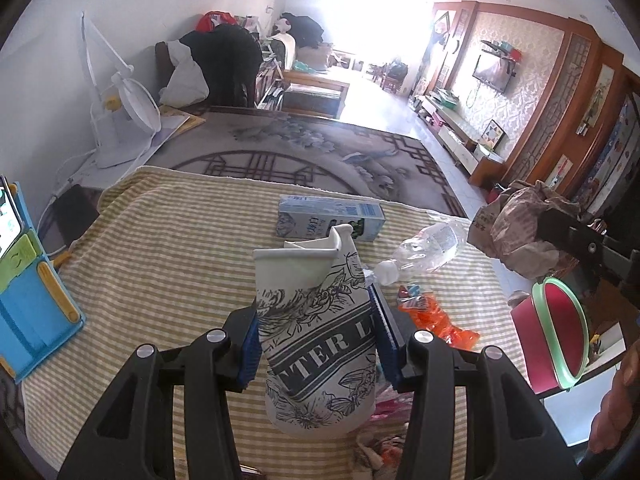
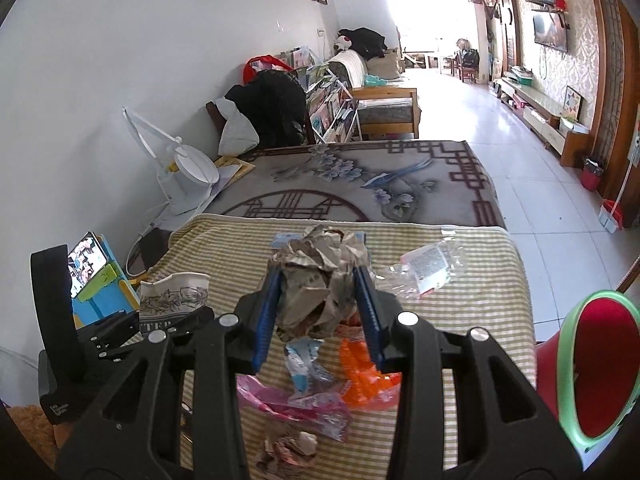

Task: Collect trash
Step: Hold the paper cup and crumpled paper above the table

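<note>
Above the striped tablecloth (image 2: 460, 308), the left gripper (image 1: 316, 320) pinches a crushed paper cup (image 1: 316, 320) between its blue pads, while the right gripper (image 2: 318, 304) clamps a crumpled paper wad (image 2: 320, 276) between its fingers.

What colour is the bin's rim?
Light green, around a red bin; the right wrist view shows it best.

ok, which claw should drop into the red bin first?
Right, probably. The right claw holds the crumpled paper, with the red bin close on its right. The left claw, holding the paper cup, sits further away.
</note>
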A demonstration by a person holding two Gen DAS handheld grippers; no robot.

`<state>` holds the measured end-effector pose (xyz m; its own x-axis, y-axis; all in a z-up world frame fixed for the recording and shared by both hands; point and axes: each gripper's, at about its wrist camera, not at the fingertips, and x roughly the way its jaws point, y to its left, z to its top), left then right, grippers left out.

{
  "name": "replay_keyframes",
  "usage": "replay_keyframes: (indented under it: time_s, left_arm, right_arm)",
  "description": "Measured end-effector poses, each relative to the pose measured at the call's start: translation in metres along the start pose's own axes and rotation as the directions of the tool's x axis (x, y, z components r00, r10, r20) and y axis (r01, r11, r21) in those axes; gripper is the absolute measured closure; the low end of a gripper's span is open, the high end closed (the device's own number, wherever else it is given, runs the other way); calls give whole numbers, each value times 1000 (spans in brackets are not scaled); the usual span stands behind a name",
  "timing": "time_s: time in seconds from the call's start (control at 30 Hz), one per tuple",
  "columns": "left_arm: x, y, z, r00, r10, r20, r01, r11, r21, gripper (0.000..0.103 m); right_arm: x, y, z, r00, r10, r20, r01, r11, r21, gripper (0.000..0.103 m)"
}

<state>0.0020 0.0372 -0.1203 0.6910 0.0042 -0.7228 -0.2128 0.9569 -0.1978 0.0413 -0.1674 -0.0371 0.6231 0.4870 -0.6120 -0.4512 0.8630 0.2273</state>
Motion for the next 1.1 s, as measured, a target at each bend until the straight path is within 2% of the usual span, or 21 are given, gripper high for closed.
replay_keyframes:
  time_s: [0.7, 1.1]
  left_arm:
    - [5, -108, -18, 999, 32, -4, -32, 999, 4, 58]
    - [2, -159, -33, 999, 34, -6, -33, 999, 28, 58]
  right_arm:
    - [-38, -98, -1, 999, 33, -3, -33, 999, -5, 66]
    - [-63, -137, -11, 1000, 26, 10, -26, 1000, 9, 66]
